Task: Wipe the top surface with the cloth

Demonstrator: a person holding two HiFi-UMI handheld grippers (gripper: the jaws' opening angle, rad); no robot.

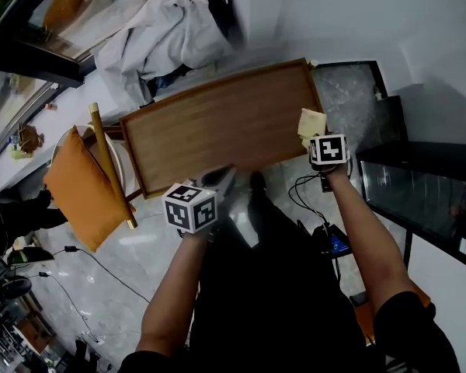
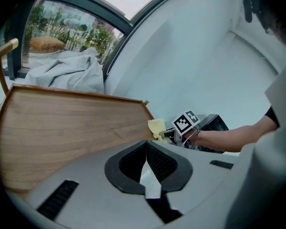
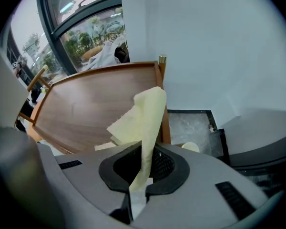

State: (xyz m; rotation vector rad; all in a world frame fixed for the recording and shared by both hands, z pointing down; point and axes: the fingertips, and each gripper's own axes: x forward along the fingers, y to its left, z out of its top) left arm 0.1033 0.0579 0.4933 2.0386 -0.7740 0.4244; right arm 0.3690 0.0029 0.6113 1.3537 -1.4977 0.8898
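Cloth (image 3: 142, 113) hangs pinched in the right tongs (image 3: 142, 173) at the right edge of the desk (image 1: 217, 130). The left tongs (image 2: 147, 151) are pressed together, empty, at its near edge. An orange cushion (image 1: 78, 189) sits left; beyond lies a white sheet (image 1: 167, 37).

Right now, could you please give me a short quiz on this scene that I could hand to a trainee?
1. True or false: the left gripper is clamped on the yellow cloth.
2. Seen in the head view, where is the cloth? A) at the right end of the wooden tabletop; B) on the orange cushion; C) on the floor.
3. Short answer: which gripper holds the cloth?

Key: 1 false, its jaws are together with nothing between them; 2 A; 3 the right gripper.
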